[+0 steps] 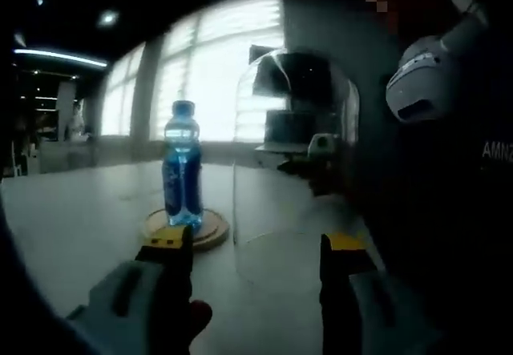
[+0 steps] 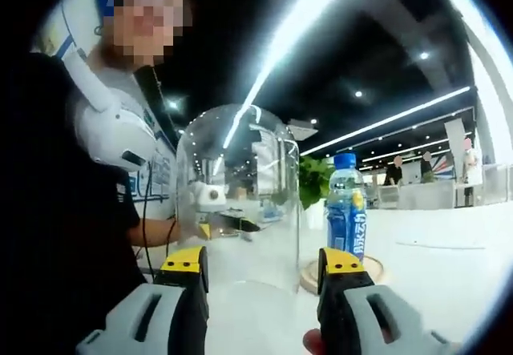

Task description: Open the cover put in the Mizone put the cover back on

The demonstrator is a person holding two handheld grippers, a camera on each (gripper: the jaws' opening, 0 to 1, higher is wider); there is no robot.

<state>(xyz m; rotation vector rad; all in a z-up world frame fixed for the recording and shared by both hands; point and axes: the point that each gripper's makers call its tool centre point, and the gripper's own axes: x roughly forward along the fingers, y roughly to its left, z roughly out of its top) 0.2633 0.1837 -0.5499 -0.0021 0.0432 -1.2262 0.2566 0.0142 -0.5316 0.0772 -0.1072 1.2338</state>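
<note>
A blue Mizone bottle (image 1: 182, 171) with a blue cap stands upright on a round wooden base (image 1: 192, 228); it also stands at the right in the right gripper view (image 2: 346, 207). The clear glass dome cover (image 1: 295, 159) stands on the white table just beside the base, off the bottle, and shows as a tall dome (image 2: 237, 199) in the right gripper view. My left gripper (image 1: 256, 247) is open, with one jaw before the base and the other before the dome's edge. My right gripper (image 2: 263, 265) is open in front of the dome. Each gripper shows faintly through the glass from the other side.
The white table (image 1: 88, 227) stretches left toward bright windows. A person in dark clothes with a white device (image 1: 421, 82) on the chest stands close behind the dome (image 2: 112, 131). A green plant (image 2: 314, 180) sits beyond the bottle.
</note>
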